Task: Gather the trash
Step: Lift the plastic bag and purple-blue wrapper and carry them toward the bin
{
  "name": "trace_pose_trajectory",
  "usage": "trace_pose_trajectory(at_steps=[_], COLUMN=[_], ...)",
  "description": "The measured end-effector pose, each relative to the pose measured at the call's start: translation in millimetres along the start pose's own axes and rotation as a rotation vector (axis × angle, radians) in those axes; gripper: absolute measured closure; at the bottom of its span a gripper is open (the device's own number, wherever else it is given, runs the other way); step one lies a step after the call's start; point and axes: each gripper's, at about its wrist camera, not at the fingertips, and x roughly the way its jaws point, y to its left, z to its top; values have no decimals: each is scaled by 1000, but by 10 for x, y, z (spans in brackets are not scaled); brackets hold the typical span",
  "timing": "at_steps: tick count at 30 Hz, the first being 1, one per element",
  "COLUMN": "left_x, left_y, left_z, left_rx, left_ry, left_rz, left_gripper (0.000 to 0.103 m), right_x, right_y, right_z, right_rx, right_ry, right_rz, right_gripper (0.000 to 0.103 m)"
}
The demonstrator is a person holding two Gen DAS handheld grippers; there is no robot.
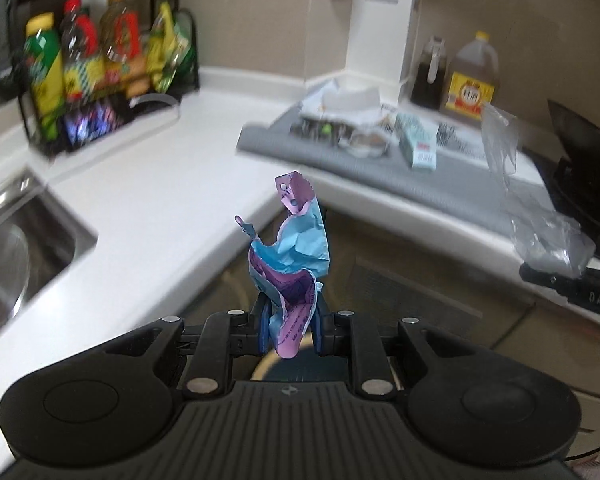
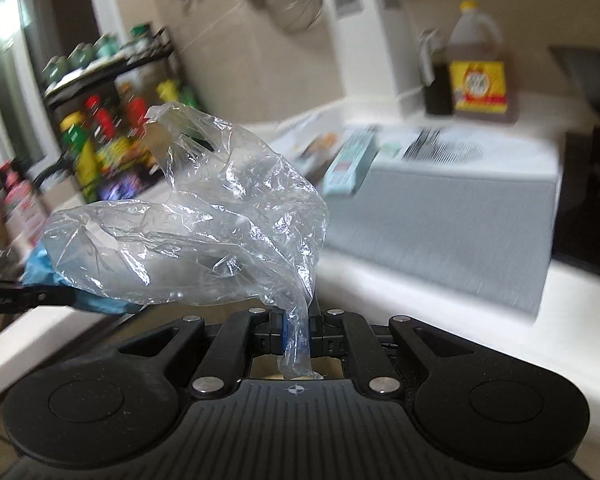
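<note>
My left gripper (image 1: pixel 290 330) is shut on a crumpled blue and purple paper wrapper (image 1: pixel 294 256), held off the counter edge above the floor. My right gripper (image 2: pixel 296 334) is shut on a clear crumpled plastic bag (image 2: pixel 204 224); that bag also shows at the right in the left wrist view (image 1: pixel 540 216). More trash lies on a grey mat (image 1: pixel 380 164) at the back: crumpled white paper (image 1: pixel 348 100), a light blue carton (image 1: pixel 418 140) and printed sheets. The carton shows in the right wrist view too (image 2: pixel 350 164).
A white L-shaped counter (image 1: pixel 160 184) has a steel sink (image 1: pixel 16 248) at left. A black rack of bottles (image 1: pixel 100 64) stands at the back left. Two large bottles (image 1: pixel 470 80) stand in the back corner. A dark appliance (image 1: pixel 584 160) is at right.
</note>
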Motion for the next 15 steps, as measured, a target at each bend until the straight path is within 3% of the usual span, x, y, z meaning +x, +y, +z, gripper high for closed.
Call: trace_pose_trajectory(at_steps=[9, 15], left_x=[48, 80], left_y=[10, -75], left_z=[-404, -533], left_rx=[-43, -21], left_ry=[55, 67], left_rz=[23, 51], left_gripper=[81, 81], right_x=[152, 198], right_y=[131, 100], right_z=[-396, -487], right_rx=[-2, 23], right_ry=[147, 186], right_rz=[20, 7], right_gripper=[95, 95])
